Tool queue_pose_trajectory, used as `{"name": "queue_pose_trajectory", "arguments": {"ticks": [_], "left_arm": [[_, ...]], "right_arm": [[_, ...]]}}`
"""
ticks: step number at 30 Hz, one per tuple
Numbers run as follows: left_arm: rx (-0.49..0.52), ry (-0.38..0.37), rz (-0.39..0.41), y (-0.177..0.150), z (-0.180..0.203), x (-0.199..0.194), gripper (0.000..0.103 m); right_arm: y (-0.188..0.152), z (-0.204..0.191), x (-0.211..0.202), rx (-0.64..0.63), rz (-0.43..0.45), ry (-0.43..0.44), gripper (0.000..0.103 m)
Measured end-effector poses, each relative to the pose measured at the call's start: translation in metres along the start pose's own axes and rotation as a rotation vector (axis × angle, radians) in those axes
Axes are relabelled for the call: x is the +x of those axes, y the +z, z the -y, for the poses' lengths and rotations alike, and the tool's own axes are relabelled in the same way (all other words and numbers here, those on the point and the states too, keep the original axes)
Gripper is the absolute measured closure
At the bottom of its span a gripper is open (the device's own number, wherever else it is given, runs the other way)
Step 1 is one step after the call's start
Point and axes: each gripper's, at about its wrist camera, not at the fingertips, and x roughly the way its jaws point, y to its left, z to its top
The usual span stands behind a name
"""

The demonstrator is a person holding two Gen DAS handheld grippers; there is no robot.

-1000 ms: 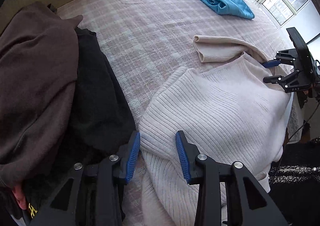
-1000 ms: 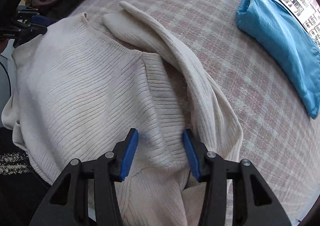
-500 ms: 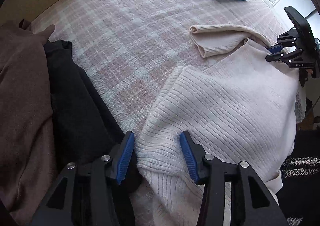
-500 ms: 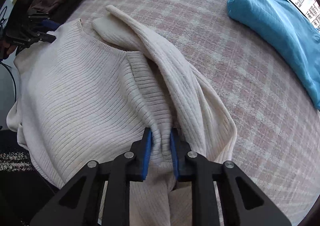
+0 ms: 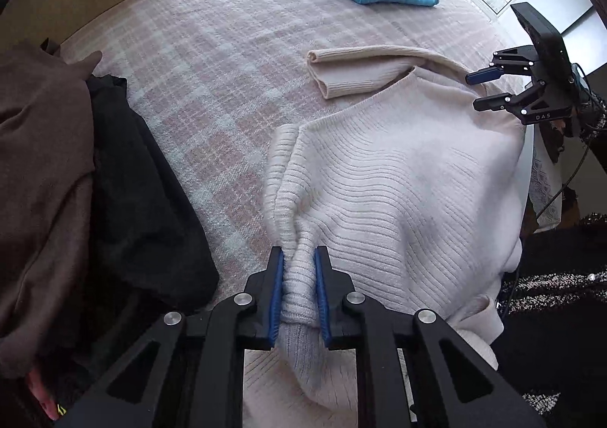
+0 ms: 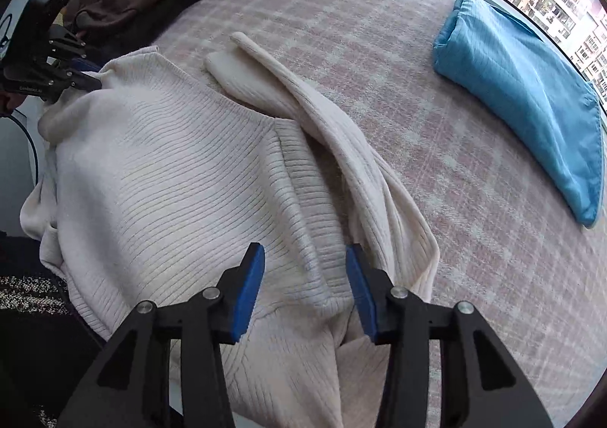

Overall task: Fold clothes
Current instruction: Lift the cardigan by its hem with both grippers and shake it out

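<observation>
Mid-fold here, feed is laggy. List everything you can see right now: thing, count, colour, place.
Ribbed sweater: one, cream, spread at the near edge of the bed, one sleeve lying loose beside it.
Folded garment: one, blue, far side by the windows.
Clothes pile: brown garment on top of a black garment, left side of the bed.
Bed cover: one, pink and grey plaid, under everything.
Left tool: shut on a bunched sweater fold.
Right tool: open, pads either side of the sweater's ribbed band.
</observation>
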Motion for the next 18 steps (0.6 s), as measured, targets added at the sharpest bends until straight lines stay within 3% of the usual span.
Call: {"name": "queue_pose_trajectory", "arguments": {"ticks": [1, 2, 3, 4, 5, 6, 8, 9, 13, 16, 18], "left_arm": [[-0.009, -0.002, 0.0, -0.002, -0.002, 0.0, 0.088], [-0.017, -0.002, 0.001, -0.003, -0.001, 0.003, 0.088], [-0.026, -0.005, 0.003, -0.004, -0.002, 0.006, 0.088], [-0.034, -0.007, 0.004, -0.004, -0.003, 0.008, 0.088], [-0.036, -0.007, 0.005, -0.004, -0.003, 0.011, 0.088], [-0.032, -0.006, 0.005, -0.004, -0.002, 0.014, 0.088], [-0.023, 0.014, 0.022, -0.002, 0.005, 0.019, 0.089], [-0.02, 0.035, 0.049, -0.001, 0.008, 0.018, 0.089], [-0.092, 0.086, 0.181, -0.003, 0.015, -0.005, 0.09], [-0.098, 0.124, 0.263, -0.009, 0.025, -0.04, 0.091], [-0.111, 0.156, 0.319, -0.011, 0.03, -0.071, 0.091]], "right_arm": [[0.001, -0.002, 0.003, -0.006, -0.013, 0.004, 0.059], [0.001, -0.003, 0.009, -0.126, -0.036, 0.028, 0.059], [0.0, -0.004, 0.016, -0.34, -0.06, 0.071, 0.059], [-0.001, -0.005, 0.017, -0.448, -0.043, 0.093, 0.058], [-0.002, -0.006, 0.015, -0.459, -0.02, 0.091, 0.059], [-0.002, -0.005, 0.013, -0.45, -0.019, 0.09, 0.061], [0.0, 0.0, 0.006, -0.406, -0.02, 0.09, 0.088], [0.001, 0.005, 0.003, -0.373, -0.023, 0.11, 0.097], [-0.001, 0.016, -0.032, -0.273, 0.02, 0.17, 0.097], [-0.009, 0.024, -0.09, -0.232, 0.15, 0.204, 0.097], [-0.022, 0.061, -0.136, -0.126, 0.256, 0.147, 0.097]]}}
